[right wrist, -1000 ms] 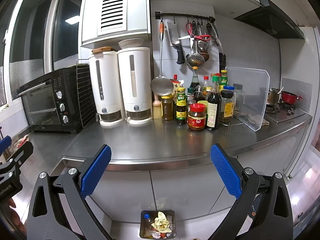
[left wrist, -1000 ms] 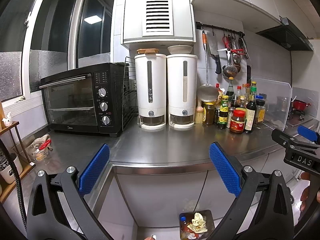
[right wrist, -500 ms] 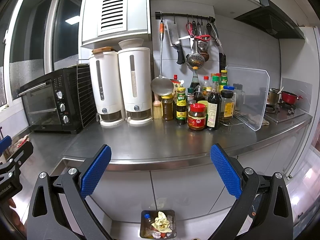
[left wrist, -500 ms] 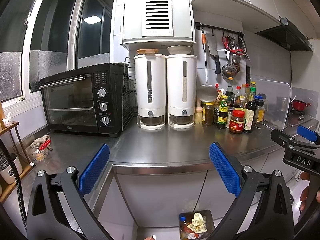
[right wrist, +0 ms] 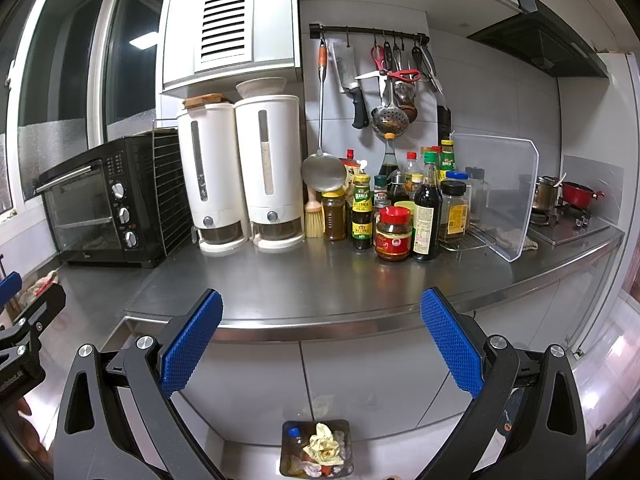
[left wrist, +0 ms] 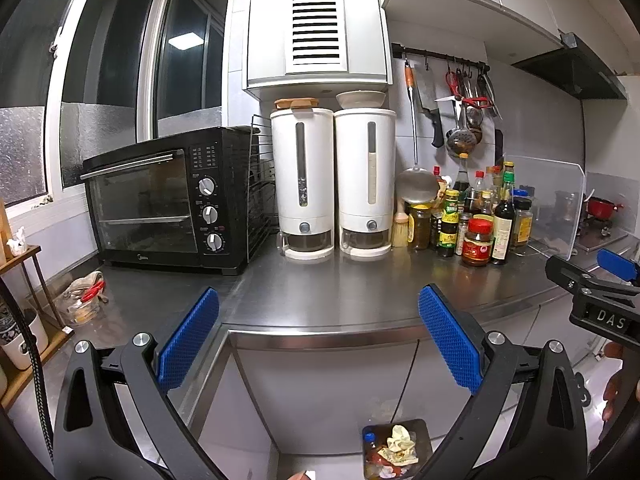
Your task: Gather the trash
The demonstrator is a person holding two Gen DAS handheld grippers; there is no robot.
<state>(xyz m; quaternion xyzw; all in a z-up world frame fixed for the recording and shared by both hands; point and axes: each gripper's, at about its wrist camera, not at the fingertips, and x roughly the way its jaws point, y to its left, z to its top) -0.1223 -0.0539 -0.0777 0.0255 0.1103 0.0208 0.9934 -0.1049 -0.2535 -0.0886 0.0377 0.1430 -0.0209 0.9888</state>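
Two tongs, left tongs (left wrist: pixel 318 336) and right tongs (right wrist: pixel 320 338), gape empty above the table (right wrist: pixel 320 284); at 6 o'clock, bin (right wrist: pixel 286 454) holds crumpled paper (right wrist: pixel 322 444), likely light, soft, pinchable at folds.

left gripper (left wrist: pixel 318 338): held level, aimed forward; jaws spread wide, nothing gripped between the blue pads (left wrist: pixel 188 338)
right gripper (right wrist: pixel 320 340): held level, aimed forward; jaws spread wide, nothing gripped
relative position: grippers kept side by side and apart; each is seen at the edge of the other's view
hands: fingers partly seen behind each gripper, details not made out
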